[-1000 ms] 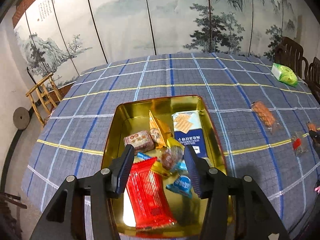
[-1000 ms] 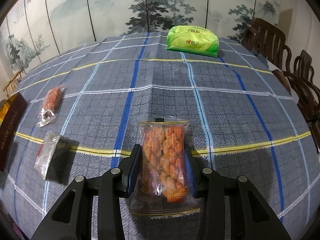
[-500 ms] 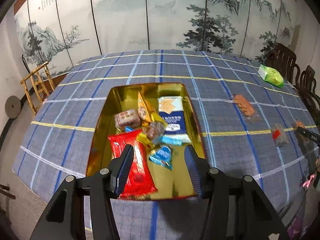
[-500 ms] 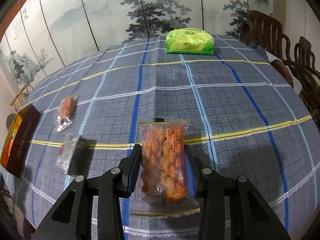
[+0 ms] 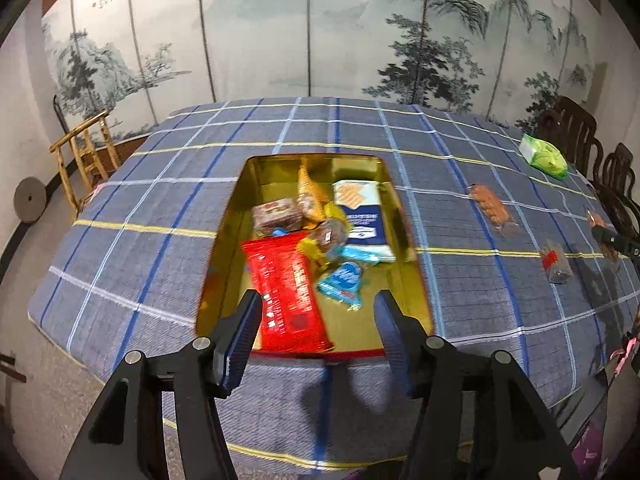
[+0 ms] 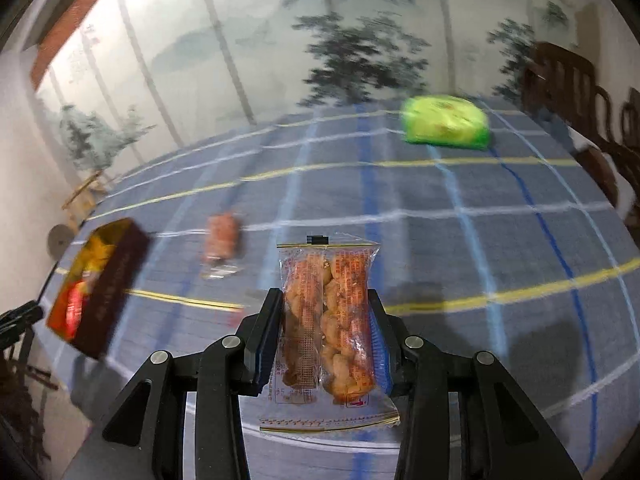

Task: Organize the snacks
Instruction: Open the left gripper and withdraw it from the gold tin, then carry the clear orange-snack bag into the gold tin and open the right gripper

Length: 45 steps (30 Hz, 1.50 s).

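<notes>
Right tool (image 6: pixel 326 332): mine, clenched on the twisted-cracker packet (image 6: pixel 326 320), held above the desk (image 6: pixel 460 240).
Left tool (image 5: pixel 318 324): mine, released, nothing between its fingers, hovering over the near end of the gold tin (image 5: pixel 224 264).
Tin contents: red packet (image 5: pixel 286 292), blue cracker box (image 5: pixel 360 216), small wrapped snacks.
Loose on desk: orange snack packet (image 5: pixel 491 207), dark packet (image 5: pixel 555 266), green pack (image 5: pixel 544 157).

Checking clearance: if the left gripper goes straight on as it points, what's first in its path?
Likely the red packet in the gold tin; the open left gripper points at its near end. Depth unclear.
</notes>
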Motion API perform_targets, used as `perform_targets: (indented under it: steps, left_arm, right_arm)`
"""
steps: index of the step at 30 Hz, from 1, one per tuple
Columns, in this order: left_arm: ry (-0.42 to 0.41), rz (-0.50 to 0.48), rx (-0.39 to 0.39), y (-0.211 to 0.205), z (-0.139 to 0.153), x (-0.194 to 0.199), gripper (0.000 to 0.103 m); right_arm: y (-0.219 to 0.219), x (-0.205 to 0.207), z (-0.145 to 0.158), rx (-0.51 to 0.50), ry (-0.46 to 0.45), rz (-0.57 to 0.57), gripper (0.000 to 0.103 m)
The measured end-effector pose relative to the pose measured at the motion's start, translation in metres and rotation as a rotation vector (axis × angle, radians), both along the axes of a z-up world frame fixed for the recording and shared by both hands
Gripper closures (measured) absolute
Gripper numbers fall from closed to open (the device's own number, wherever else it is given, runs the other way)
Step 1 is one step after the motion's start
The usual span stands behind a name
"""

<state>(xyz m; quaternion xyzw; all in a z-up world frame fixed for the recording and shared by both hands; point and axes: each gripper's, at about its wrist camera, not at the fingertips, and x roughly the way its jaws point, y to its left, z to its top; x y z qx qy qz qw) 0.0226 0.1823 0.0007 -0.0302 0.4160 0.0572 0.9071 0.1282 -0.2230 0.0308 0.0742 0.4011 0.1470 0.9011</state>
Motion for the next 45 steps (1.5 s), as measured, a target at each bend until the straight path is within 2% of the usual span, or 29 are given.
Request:
perform_targets:
  steps: [6, 10, 14, 15, 21, 24, 29, 37, 42, 45]
  left_arm:
    - [0.011, 0.044, -0.011, 0.019, -0.004, -0.007, 0.046]
    - [0.003, 0.059, -0.008, 0.027, -0.003, -0.013, 0.037]
    - [-0.006, 0.063, 0.029, 0.030, 0.000, -0.019, 0.031]
    - [-0.006, 0.064, 0.034, 0.031, 0.001, -0.020, 0.028]
    - [-0.031, 0.062, 0.043, 0.041, 0.007, -0.027, 0.027]
    - [-0.028, 0.061, 0.049, 0.044, 0.005, -0.026, 0.022]
    - [-0.030, 0.054, 0.054, 0.045, 0.003, -0.024, 0.022]
    - [-0.027, 0.053, 0.050, 0.047, 0.001, -0.025, 0.020]
    - [-0.025, 0.050, 0.058, 0.045, 0.002, -0.026, 0.019]
    - [-0.027, 0.040, 0.068, 0.041, 0.003, -0.026, 0.019]
  right_arm:
    - [0.091, 0.001, 0.025, 0.057, -0.028, 0.186, 0.062]
    - [0.153, 0.010, 0.032, 0.128, -0.004, 0.308, 0.062]
    - [0.208, 0.025, 0.033, 0.188, 0.040, 0.389, 0.062]
    - [0.225, 0.031, 0.030, 0.186, 0.052, 0.406, 0.062]
    - [0.293, 0.063, 0.006, 0.156, 0.132, 0.439, 0.062]
    - [0.308, 0.080, -0.005, 0.152, 0.170, 0.429, 0.062]
    - [0.327, 0.095, -0.018, 0.111, 0.194, 0.409, 0.062]
    - [0.337, 0.111, -0.025, 0.118, 0.213, 0.368, 0.061]
    - [0.324, 0.102, -0.010, 0.153, 0.165, 0.360, 0.059]
    - [0.304, 0.086, 0.003, 0.204, 0.113, 0.365, 0.049]
